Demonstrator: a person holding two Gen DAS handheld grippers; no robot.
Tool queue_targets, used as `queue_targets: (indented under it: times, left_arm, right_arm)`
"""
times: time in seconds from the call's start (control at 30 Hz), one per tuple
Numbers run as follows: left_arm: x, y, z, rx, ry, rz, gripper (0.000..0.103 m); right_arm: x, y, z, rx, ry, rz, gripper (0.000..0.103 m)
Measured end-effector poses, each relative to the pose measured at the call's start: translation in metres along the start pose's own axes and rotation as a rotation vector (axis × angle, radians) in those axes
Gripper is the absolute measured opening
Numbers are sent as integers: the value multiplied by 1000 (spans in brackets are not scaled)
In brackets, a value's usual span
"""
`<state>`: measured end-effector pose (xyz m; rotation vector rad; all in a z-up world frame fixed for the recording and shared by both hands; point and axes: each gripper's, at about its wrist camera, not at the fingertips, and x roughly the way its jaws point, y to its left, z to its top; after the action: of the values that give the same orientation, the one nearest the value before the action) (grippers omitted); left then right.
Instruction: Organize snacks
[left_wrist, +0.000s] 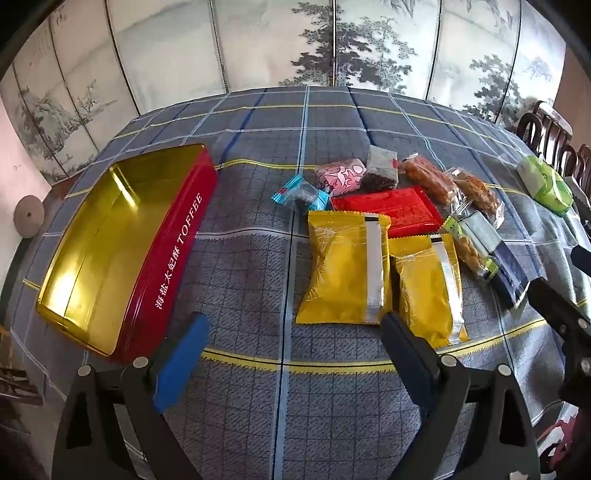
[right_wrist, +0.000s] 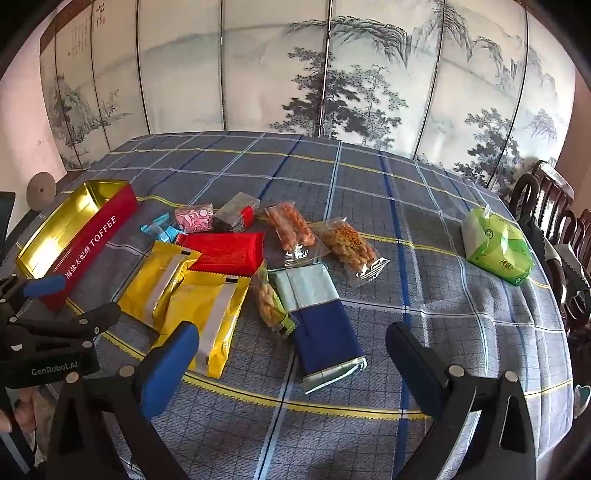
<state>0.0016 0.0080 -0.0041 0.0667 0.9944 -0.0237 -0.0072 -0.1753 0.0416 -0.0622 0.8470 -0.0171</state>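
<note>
Nothing is sorted yet: the toffee tin (left_wrist: 122, 251) sits empty at the counter's (left_wrist: 258, 387) left, snack packets (left_wrist: 345, 266) scattered beside it. Left gripper (left_wrist: 291, 332) and right gripper (right_wrist: 291, 343) hang spread, holding nothing.

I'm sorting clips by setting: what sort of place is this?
Probably a home dining room: a table under a plaid tablecloth, a painted landscape folding screen behind it, and dark wooden chairs alongside.

I see a red toffee tin (left_wrist: 173, 258) with gold inside, two yellow packets (left_wrist: 345, 267), and a blue-grey plaid tablecloth (right_wrist: 369, 184) with yellow lines.
</note>
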Motion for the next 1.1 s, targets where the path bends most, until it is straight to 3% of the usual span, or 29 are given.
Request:
queue_targets:
  times: [1.1]
  left_arm:
    - [11, -2, -1, 12, 16, 31, 92]
  right_arm:
    - [8, 1, -1, -2, 17, 20, 103]
